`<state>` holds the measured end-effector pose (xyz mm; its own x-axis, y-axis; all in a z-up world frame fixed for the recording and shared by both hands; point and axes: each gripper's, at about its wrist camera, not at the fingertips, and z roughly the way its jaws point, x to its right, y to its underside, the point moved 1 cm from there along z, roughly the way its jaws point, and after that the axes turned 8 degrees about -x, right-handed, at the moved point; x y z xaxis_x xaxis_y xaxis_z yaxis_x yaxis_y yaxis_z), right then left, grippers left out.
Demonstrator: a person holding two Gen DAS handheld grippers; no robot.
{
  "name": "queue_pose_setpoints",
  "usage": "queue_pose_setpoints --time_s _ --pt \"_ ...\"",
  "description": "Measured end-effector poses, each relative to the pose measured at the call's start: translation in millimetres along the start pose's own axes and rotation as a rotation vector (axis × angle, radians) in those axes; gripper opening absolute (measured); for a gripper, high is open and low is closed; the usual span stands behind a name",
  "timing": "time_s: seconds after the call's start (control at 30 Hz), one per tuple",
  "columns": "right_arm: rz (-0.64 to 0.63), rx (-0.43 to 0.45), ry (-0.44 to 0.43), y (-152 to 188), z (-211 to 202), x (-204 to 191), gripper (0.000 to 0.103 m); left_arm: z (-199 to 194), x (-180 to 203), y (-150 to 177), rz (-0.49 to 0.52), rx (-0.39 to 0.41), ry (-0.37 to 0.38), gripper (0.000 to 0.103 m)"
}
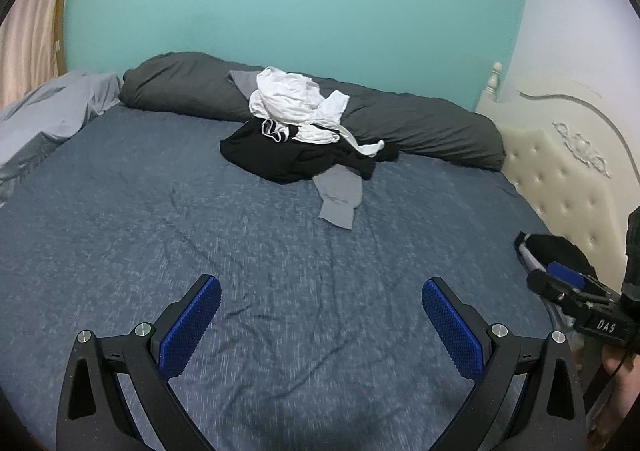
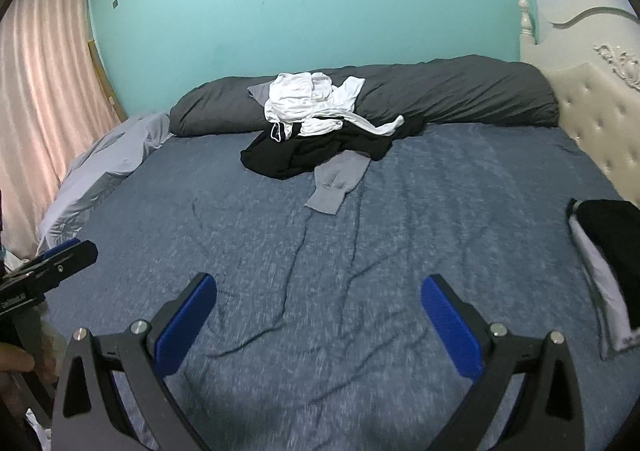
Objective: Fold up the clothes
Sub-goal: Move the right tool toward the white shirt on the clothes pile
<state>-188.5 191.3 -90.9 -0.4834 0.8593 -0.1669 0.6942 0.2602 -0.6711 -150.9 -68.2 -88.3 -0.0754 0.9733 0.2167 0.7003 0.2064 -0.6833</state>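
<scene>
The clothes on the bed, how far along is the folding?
Done, apparently: one black and white folded stack by the headboard. In hand: nothing; the left hand-held gripper and right hand-held gripper are both open and empty over the blue sheet. Left: the pile with a white garment, black garment and grey garment, all unfolded.

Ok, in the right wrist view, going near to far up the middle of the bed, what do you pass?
Right gripper, open over the blue sheet → grey garment → black garment → white clothes → dark grey duvet roll → teal wall.
</scene>
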Motion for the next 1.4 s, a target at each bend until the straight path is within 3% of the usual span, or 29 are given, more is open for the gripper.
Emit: queue_pose_setpoints --time_s 0.33,0.43,0.67,0.93,1.17,1.27,1.4 --pt "-0.055 -0.007 -0.018 -54.3 90.7 11.3 0.103 103.5 -30.2 -47.5 -0.04 -0.005 0.007 0.103" --pt "-0.12 -0.018 0.003 -75.2 130.1 10.9 0.103 138.2 -37.5 -61.3 -0.052 -0.016 0.014 0.103" --pt "-0.16 -0.021 -0.041 -116.0 209.8 10.8 0.103 208.3 -55.2 -88.8 -0.086 -0.048 -0.011 0.103" --pt "-0.161 -0.083 -0.094 -153.7 264.5 9.6 0.103 235.0 -88.1 -124.5 -0.166 -0.085 -0.034 0.103" --pt "-0.136 -0.111 -0.064 -203.5 313.5 9.3 0.102 250.6 -118.9 -157.7 -0.214 -0.086 -0.06 0.103" --pt "-0.123 -0.112 -0.056 -231.2 337.7 10.4 0.094 261.7 -132.2 -171.3 -0.24 -0.088 -0.063 0.103" --pt "-0.149 -0.098 -0.058 -268.3 370.3 6.0 0.092 279.8 -149.5 -186.6 -0.279 -0.107 -0.058 0.103"
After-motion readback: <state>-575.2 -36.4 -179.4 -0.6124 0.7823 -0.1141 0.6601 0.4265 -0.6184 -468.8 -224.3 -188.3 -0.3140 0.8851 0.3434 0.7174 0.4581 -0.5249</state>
